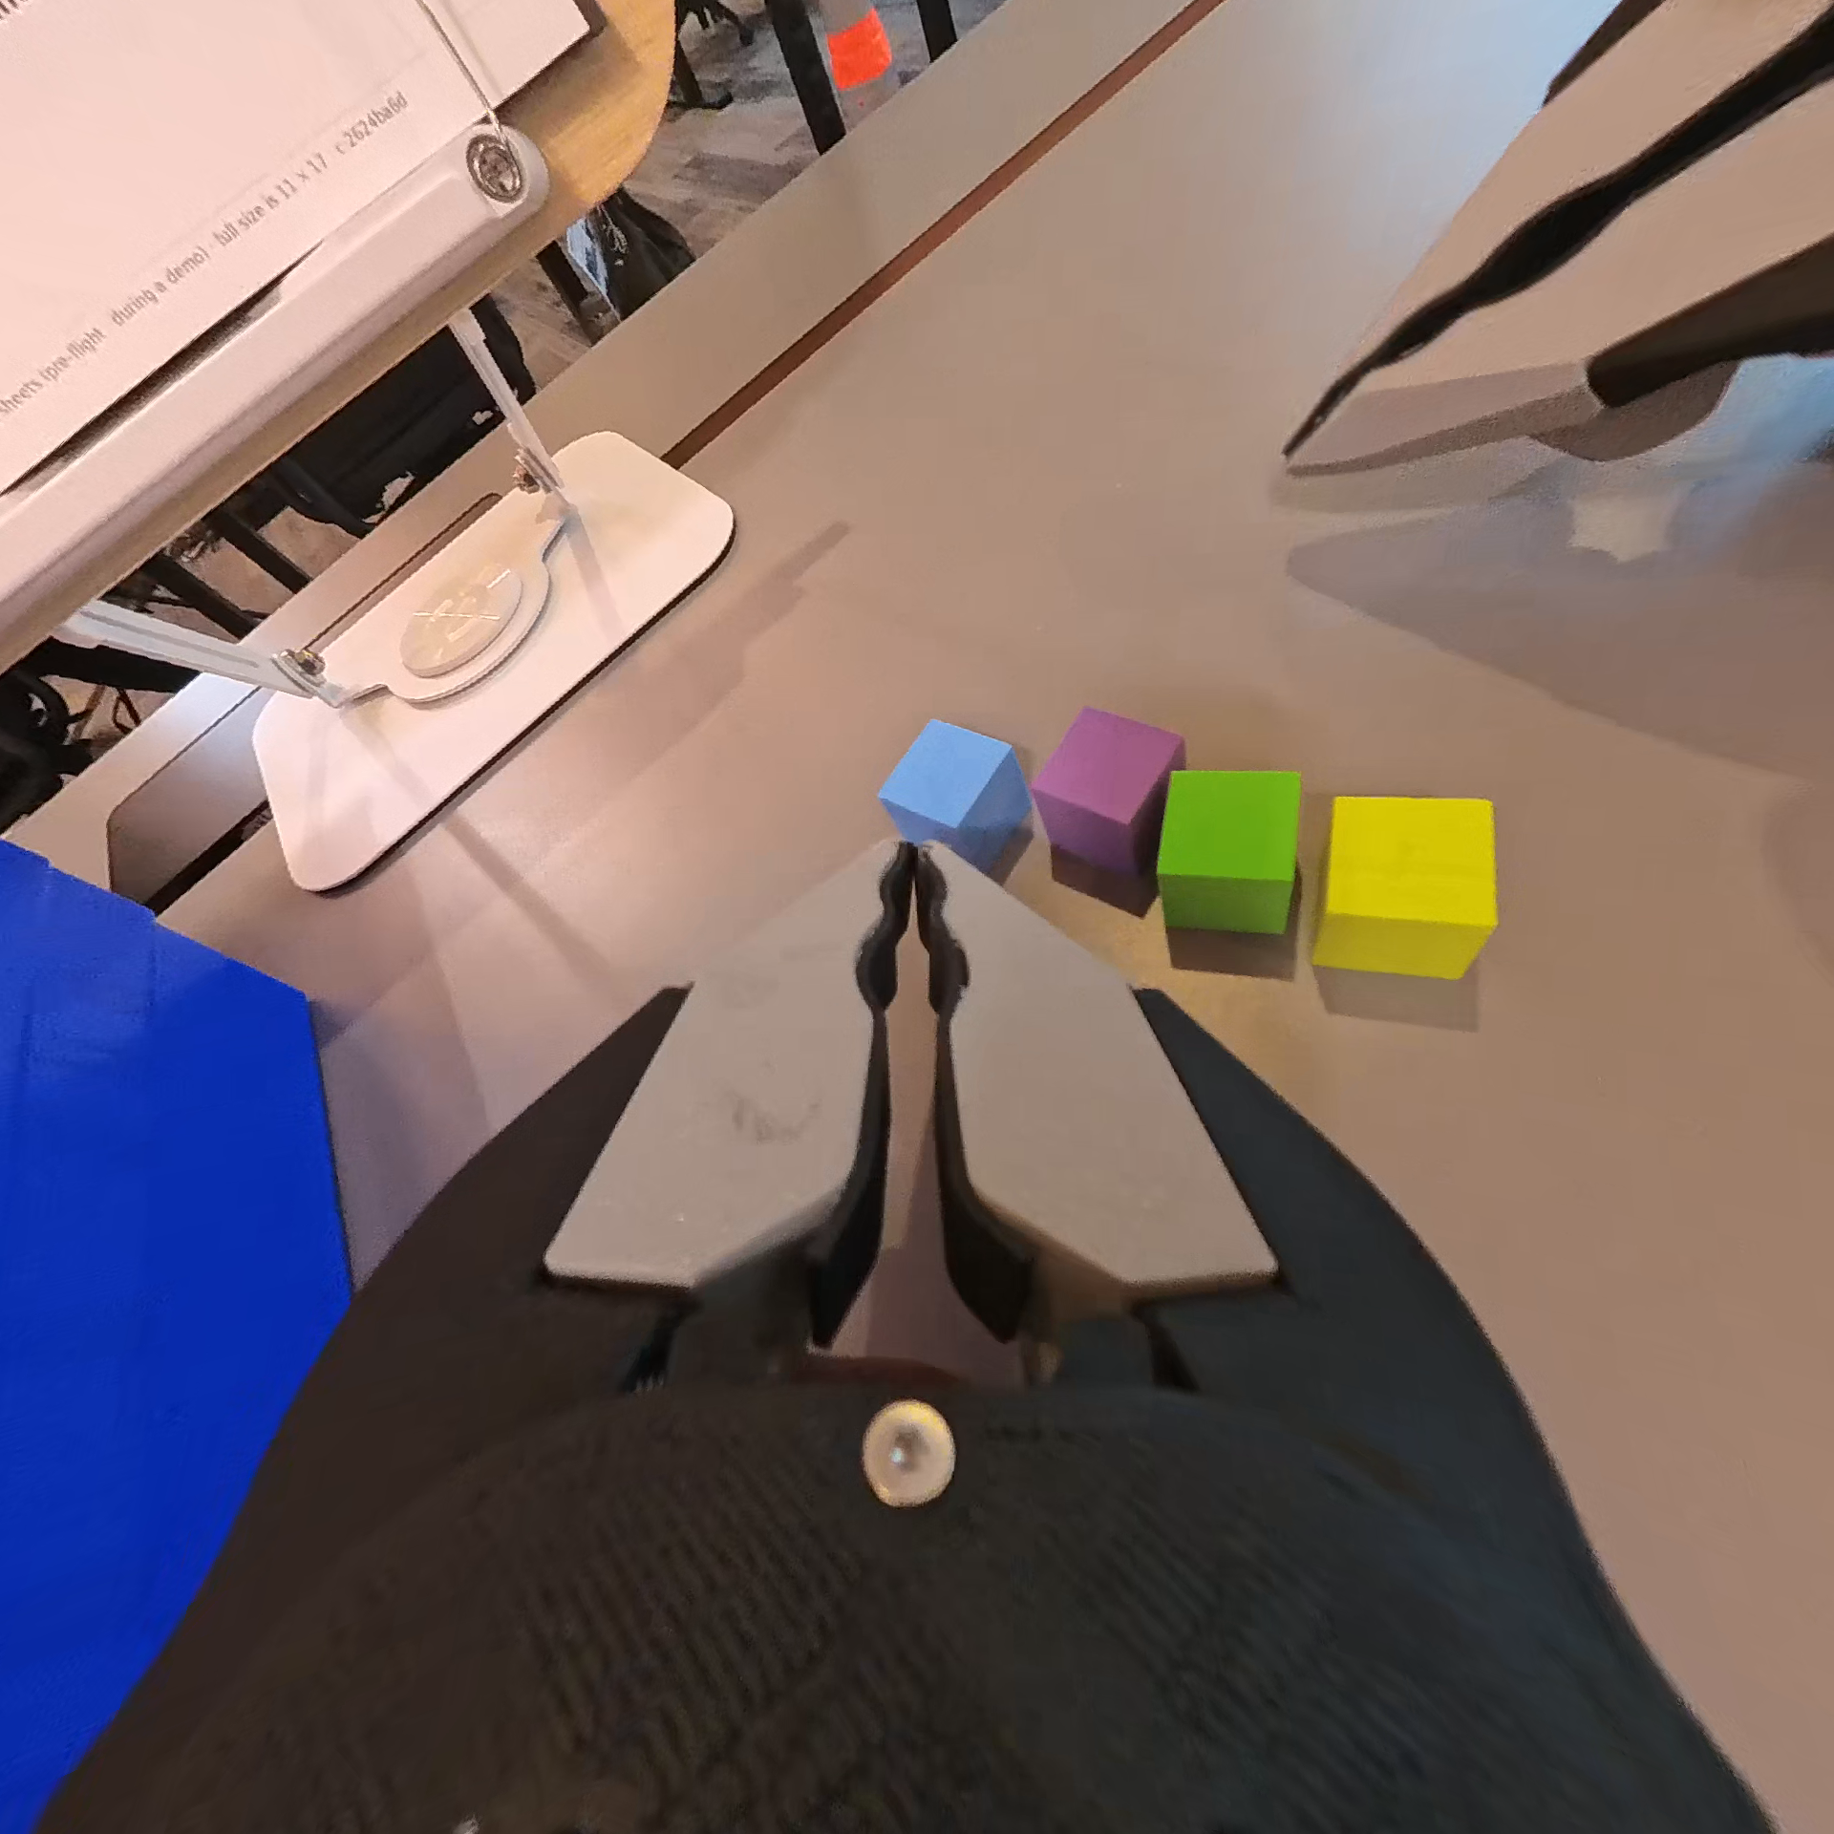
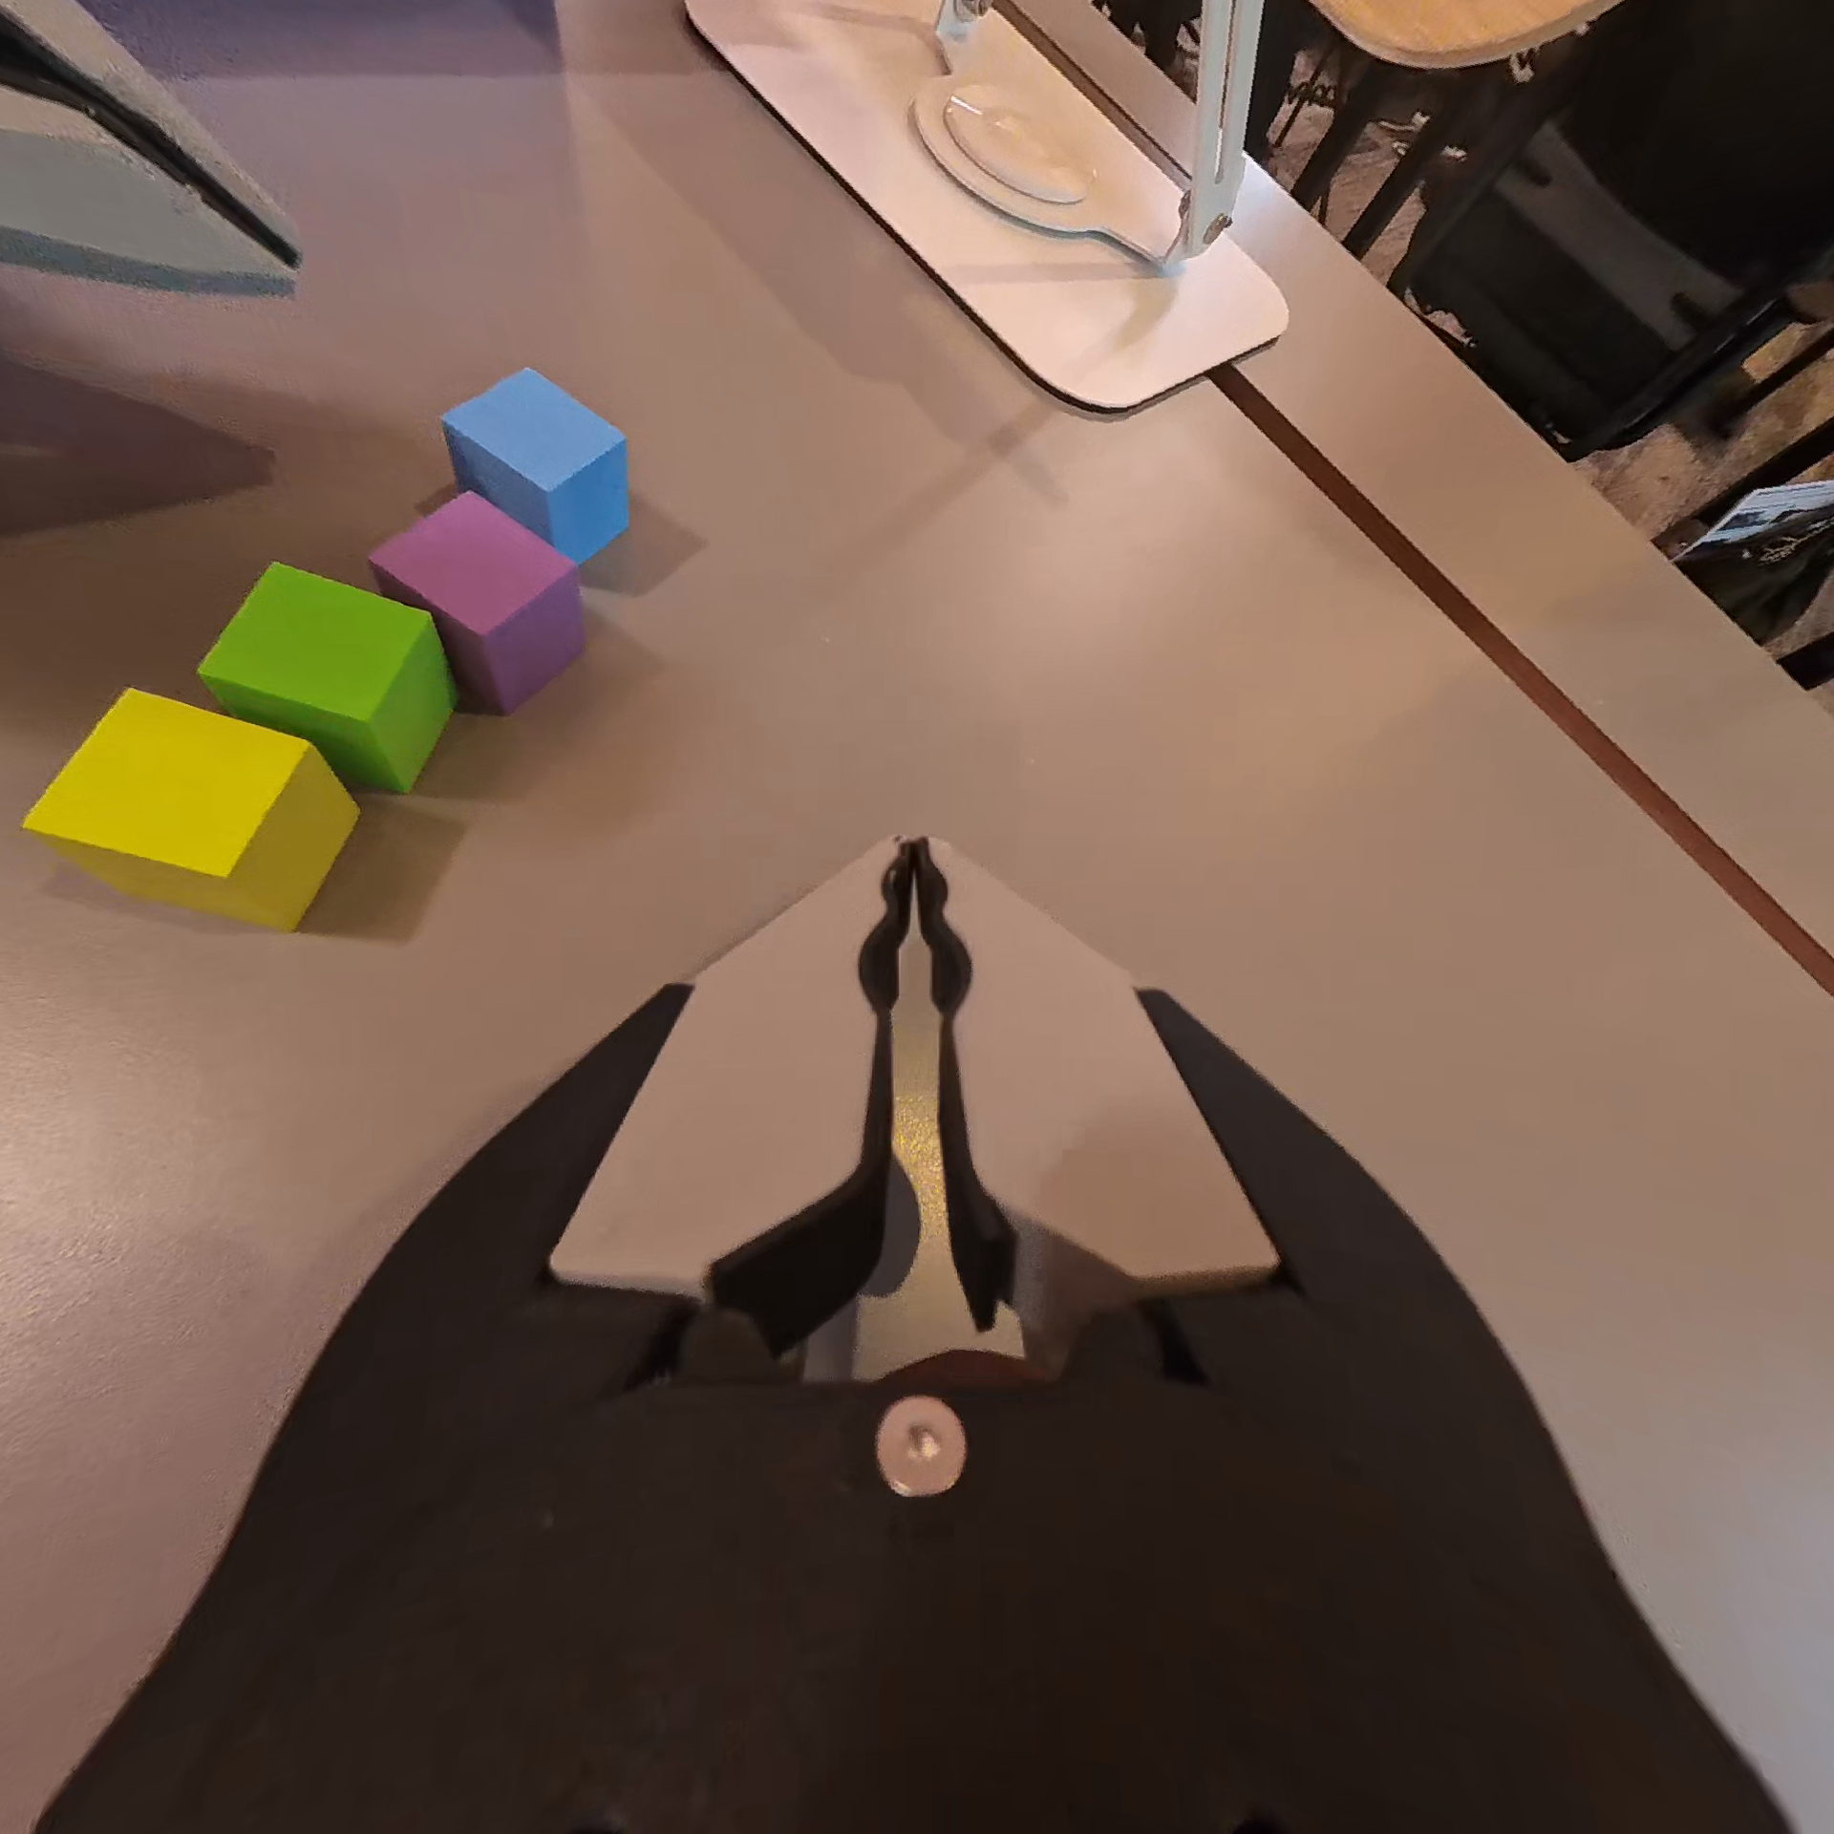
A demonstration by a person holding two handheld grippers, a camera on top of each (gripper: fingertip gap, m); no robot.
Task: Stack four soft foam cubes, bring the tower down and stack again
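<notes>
A: So we've got four foam cubes in a loose row on the grey table (image 2: pixel 1092 645): blue cube (image 1: pixel 955 789), purple cube (image 1: pixel 1107 789), green cube (image 1: pixel 1229 849), yellow cube (image 1: pixel 1404 883). Nothing stacked.

B: Yep, and our left gripper (image 1: pixel 914 851) hangs just short of the blue one, jaws pinched together, empty. Right gripper (image 2: pixel 911 844) same, well off to the side.

Bright, soft shadows, table (image 2: pixel 1092 645) glare, wide-angle edge blur.
</notes>
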